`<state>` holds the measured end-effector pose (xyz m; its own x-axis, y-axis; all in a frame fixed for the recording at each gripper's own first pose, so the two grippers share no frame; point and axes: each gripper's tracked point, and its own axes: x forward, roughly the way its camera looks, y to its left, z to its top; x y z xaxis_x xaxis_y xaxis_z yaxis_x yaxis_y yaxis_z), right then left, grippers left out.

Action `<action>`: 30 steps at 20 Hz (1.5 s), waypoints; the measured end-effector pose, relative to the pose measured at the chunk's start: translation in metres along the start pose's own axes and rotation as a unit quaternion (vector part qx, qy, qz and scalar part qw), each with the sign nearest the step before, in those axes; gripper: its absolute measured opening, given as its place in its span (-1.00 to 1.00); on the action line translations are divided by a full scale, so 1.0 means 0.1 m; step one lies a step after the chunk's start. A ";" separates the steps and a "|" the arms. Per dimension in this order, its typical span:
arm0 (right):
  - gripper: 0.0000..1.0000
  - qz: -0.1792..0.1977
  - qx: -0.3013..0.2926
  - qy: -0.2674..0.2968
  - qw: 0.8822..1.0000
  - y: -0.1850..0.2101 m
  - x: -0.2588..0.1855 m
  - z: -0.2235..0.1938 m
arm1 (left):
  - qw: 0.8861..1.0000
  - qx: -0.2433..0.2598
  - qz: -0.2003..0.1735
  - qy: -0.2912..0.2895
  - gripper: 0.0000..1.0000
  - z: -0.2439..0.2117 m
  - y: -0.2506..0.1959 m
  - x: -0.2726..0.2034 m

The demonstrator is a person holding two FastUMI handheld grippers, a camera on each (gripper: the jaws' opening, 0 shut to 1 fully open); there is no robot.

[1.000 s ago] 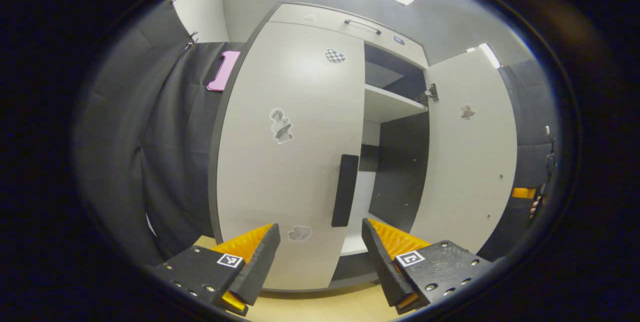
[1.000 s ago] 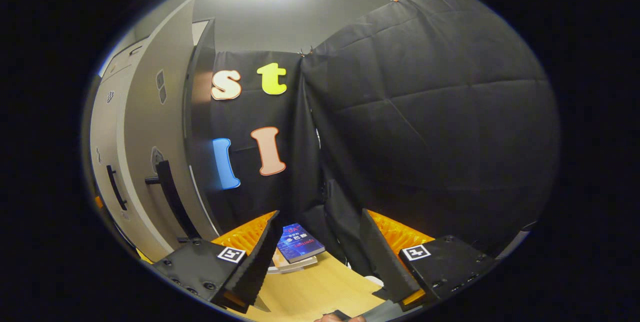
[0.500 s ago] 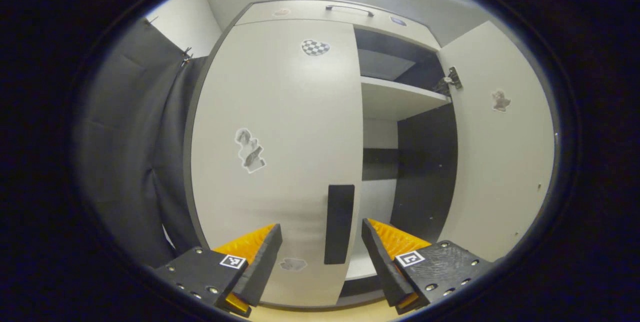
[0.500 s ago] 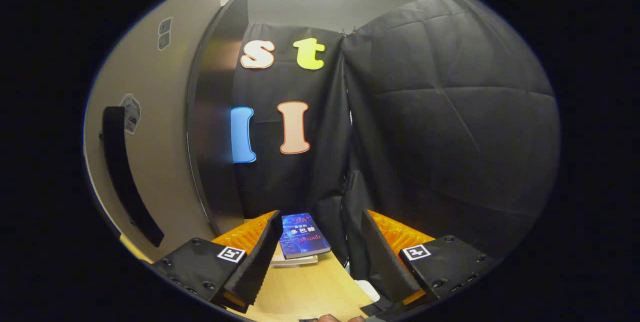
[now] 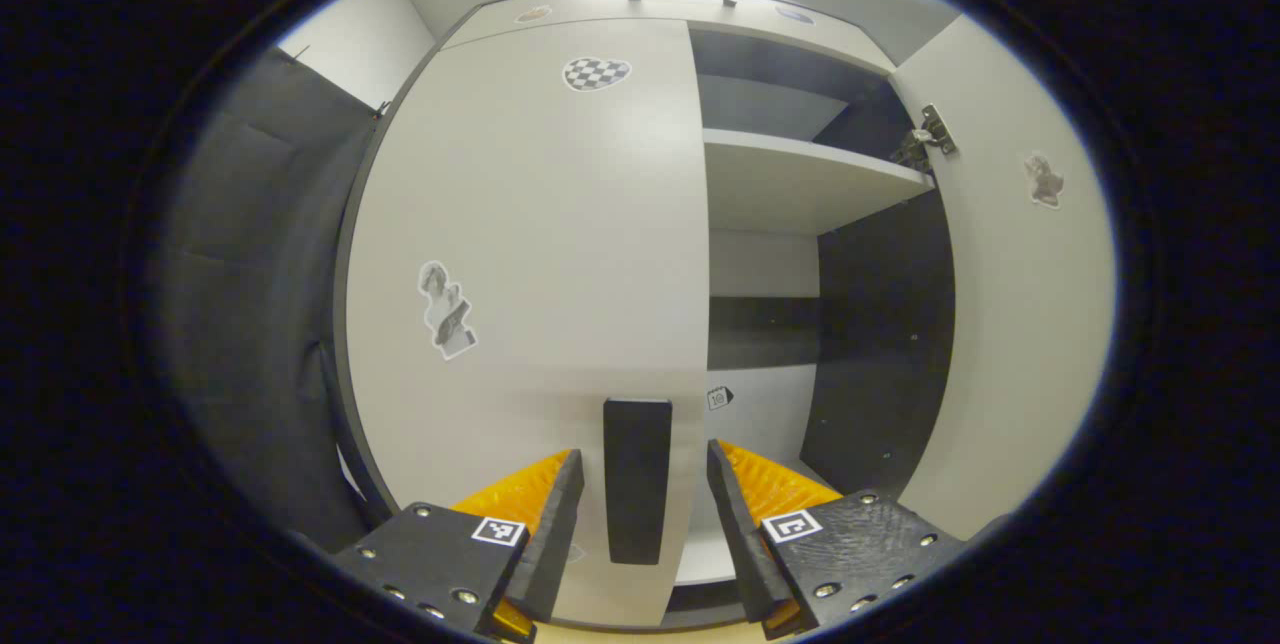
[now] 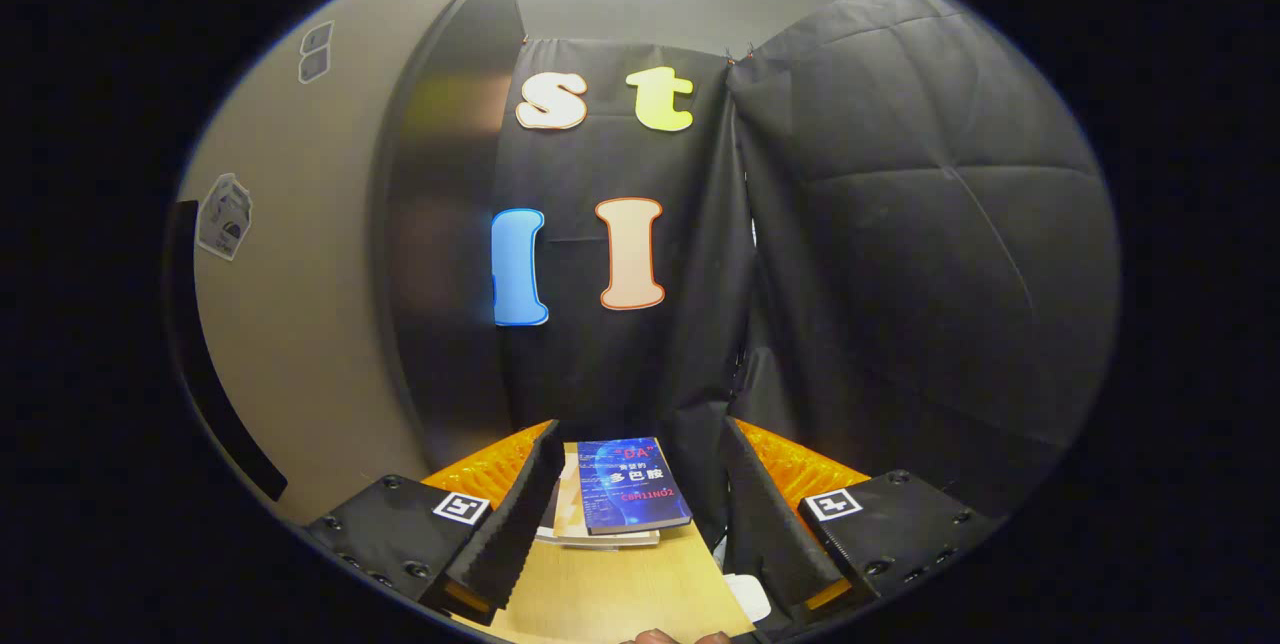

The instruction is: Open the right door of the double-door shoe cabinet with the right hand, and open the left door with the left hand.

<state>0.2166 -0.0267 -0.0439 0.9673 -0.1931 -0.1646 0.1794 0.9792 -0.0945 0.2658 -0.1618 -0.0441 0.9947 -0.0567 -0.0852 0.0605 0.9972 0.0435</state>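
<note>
Straddling the black handle (image 5: 637, 479) of the left door (image 5: 530, 284), my left gripper (image 5: 637, 514) has its fingers spread to either side of it, not yet pressing. If I close off-centre, I judge one pad could meet the handle first and skid off its smooth face, or I could pull at a slant and strain the hinge side. The right door (image 5: 1010, 324) stands swung wide, showing the shelf (image 5: 800, 179) and dark interior. My right gripper (image 6: 635, 524) hangs wide and empty, pointed away over a wooden tabletop (image 6: 620, 594) with a blue book (image 6: 632, 484) stacked on it. That door's outer face (image 6: 300, 324) sits close on its left, black cloth walls all round.
</note>
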 end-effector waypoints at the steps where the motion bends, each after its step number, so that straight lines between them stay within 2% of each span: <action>1: 0.86 -0.001 0.005 -0.004 1.000 -0.04 0.01 0.02 | 1.000 -0.002 0.007 0.002 0.41 -0.01 0.01 0.02; 3: 0.86 0.001 0.013 -0.012 1.000 -0.11 0.04 0.05 | 1.000 -0.026 0.012 0.001 0.15 -0.03 -0.01 0.06; 5: 0.87 0.005 0.020 -0.011 1.000 -0.16 0.09 0.04 | 0.999 -0.050 0.012 0.005 -0.02 -0.05 0.01 0.07; 6: 0.87 0.007 0.024 -0.009 1.000 -0.18 0.13 0.03 | 0.998 -0.052 0.022 0.003 -0.01 -0.04 0.04 0.10; 7: 0.87 0.010 0.029 -0.006 1.000 -0.19 0.16 0.02 | 0.998 -0.057 0.024 0.000 -0.23 -0.04 0.06 0.10; 9: 0.86 0.015 0.034 -0.006 0.999 -0.20 0.20 -0.02 | 0.997 -0.071 0.031 -0.003 -0.34 -0.04 0.06 0.09; 11: 0.84 0.021 0.032 -0.014 0.999 -0.22 0.23 -0.03 | 0.997 -0.062 0.042 -0.004 -0.34 -0.05 0.05 0.09; 12: 0.84 0.021 0.032 -0.013 0.999 -0.25 0.25 -0.04 | 0.998 -0.047 0.049 -0.003 -0.41 -0.06 0.05 0.08; 13: 0.96 0.023 0.034 -0.011 0.999 -0.27 0.26 -0.05 | 0.998 -0.028 0.055 -0.004 -0.48 -0.07 0.04 0.12; 15: 0.96 0.027 0.047 -0.009 0.998 -0.28 0.32 -0.03 | 0.998 -0.004 0.065 0.000 -0.46 -0.09 0.03 0.08; 18: 0.96 0.032 0.066 -0.012 0.997 -0.25 0.30 -0.01 | 0.998 -0.010 0.056 -0.003 -0.65 -0.11 0.05 0.09; 19: 0.83 0.032 0.065 -0.013 0.997 -0.23 0.29 0.00 | 0.999 -0.011 0.053 -0.004 -0.72 -0.11 0.05 0.06; 21: 0.84 0.032 0.057 -0.013 0.998 -0.17 0.24 0.00 | 0.999 -0.006 0.045 -0.006 -0.87 -0.10 0.05 0.09; 28: 0.83 0.020 0.055 -0.021 0.998 0.08 -0.07 0.07 | 1.000 -0.025 0.011 -0.013 -0.87 -0.14 0.09 -0.02; 29: 0.95 0.018 0.060 -0.020 0.998 0.15 -0.14 0.07 | 1.000 -0.027 0.002 -0.013 -0.87 -0.13 0.09 -0.05; 30: 0.95 0.016 0.066 -0.021 0.997 0.21 -0.24 0.09 | 1.000 -0.028 -0.008 -0.013 -0.85 -0.12 0.09 -0.07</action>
<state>0.1987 -0.0013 -0.0329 0.9789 -0.1624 -0.1243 0.1685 0.9849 0.0404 0.2586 -0.1523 -0.0553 0.9955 -0.0737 -0.0599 0.0731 0.9972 -0.0127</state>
